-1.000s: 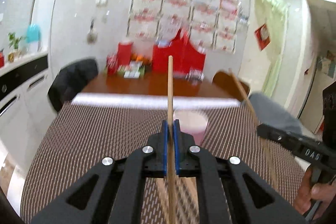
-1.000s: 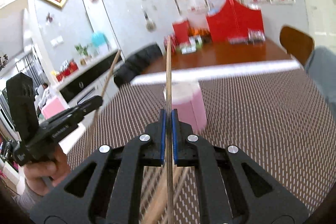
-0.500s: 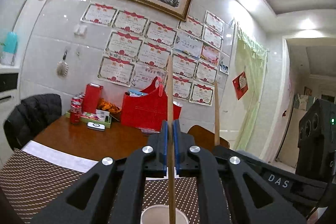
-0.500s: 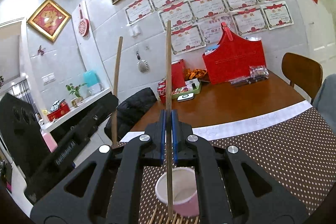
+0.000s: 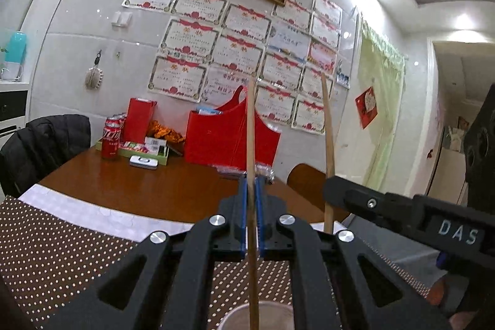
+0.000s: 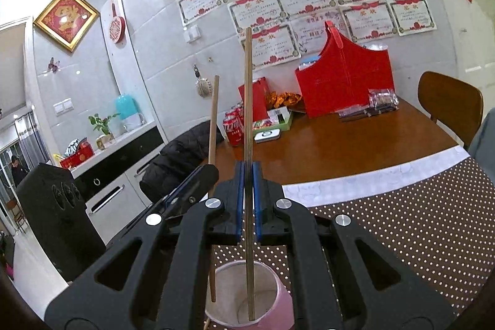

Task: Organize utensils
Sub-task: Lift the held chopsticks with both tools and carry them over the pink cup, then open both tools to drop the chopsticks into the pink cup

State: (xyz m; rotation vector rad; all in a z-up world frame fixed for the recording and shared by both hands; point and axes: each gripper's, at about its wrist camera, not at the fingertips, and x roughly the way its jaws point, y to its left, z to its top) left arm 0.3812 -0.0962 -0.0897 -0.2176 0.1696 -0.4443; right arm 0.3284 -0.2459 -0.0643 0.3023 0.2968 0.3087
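**Two chopsticks upright over the pink cup**

The left claw is clenched on a wooden chopstick, held upright. The right claw grips a second chopstick, its lower tip inside the pink cup. The cup stands near, on the dotted mat covering the surface.

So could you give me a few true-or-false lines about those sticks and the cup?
1. The right tool grips a thin wooden chopstick upright. True.
2. That chopstick's lower end sits inside the pink paper cup. True.
3. The left tool is empty. False: it is clamped on a second wooden chopstick.
4. The cup lies on its side. False: it stands upright, mouth open upward.
5. The cup rests on a brown dotted mat. True.
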